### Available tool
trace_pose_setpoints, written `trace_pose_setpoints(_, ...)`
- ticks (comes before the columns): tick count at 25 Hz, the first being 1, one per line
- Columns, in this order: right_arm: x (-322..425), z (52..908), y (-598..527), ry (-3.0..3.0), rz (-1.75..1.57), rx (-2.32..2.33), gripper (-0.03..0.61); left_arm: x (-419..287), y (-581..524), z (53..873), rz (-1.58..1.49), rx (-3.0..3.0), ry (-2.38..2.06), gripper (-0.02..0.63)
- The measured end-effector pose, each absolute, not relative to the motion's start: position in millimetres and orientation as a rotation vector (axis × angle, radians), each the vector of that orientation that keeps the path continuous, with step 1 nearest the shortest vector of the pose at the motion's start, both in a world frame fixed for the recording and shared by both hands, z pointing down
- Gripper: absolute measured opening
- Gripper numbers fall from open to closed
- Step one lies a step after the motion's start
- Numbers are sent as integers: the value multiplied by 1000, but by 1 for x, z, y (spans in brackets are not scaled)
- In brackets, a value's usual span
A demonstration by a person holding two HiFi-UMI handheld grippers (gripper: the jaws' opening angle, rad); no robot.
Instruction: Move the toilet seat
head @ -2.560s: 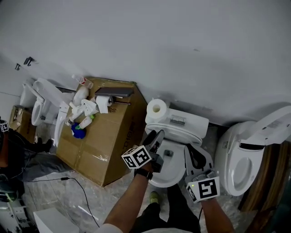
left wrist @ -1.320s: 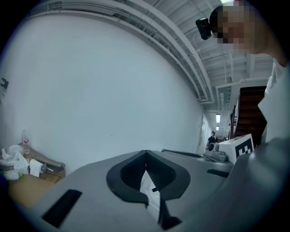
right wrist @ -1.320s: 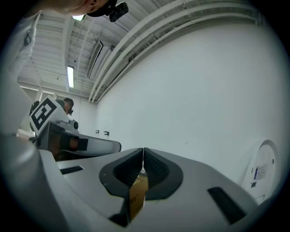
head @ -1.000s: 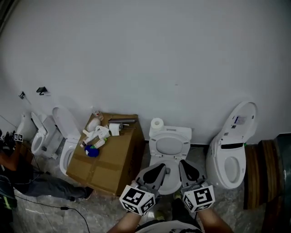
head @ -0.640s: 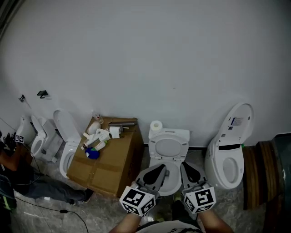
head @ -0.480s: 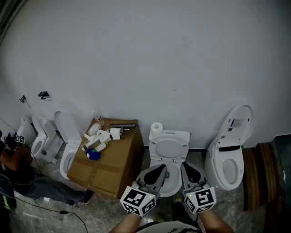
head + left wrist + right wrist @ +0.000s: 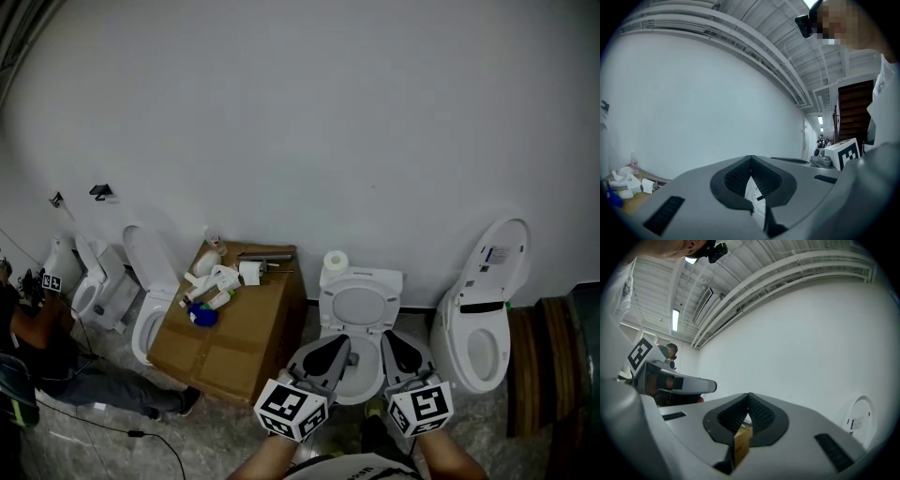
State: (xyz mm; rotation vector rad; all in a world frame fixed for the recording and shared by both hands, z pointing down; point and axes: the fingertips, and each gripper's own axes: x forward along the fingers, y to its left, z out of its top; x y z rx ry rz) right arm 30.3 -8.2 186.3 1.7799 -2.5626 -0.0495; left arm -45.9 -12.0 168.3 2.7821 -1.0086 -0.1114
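Observation:
The white toilet [image 7: 361, 361] stands against the wall in the middle of the head view. Its seat [image 7: 361, 306] is raised and leans back on the tank [image 7: 364, 278]. Both grippers hang side by side over the front of the bowl and touch nothing. My left gripper [image 7: 341, 343] is shut and empty, and in its own view the jaws [image 7: 751, 160] meet at the tip. My right gripper [image 7: 390, 338] is also shut with nothing held, its jaws [image 7: 749, 397] closed to a point in the right gripper view.
A toilet paper roll [image 7: 336, 262] sits on the tank. A cardboard box [image 7: 234, 323] with bottles and paper stands to the left. Another toilet [image 7: 473, 328] with its lid up stands to the right, two more toilets [image 7: 148, 295] and a person [image 7: 33, 328] at far left.
Since the oldest frame both grippers have pulled back from the bowl and the seat stands up. Over the last second the grippers stay shut and the view drifts a little.

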Motion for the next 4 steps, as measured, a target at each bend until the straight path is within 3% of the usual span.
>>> trace_pose_setpoints(4, 21, 185, -14, -2565, -48, 1773, 15, -56, -17, 169, -105, 2772, -1018, 9)
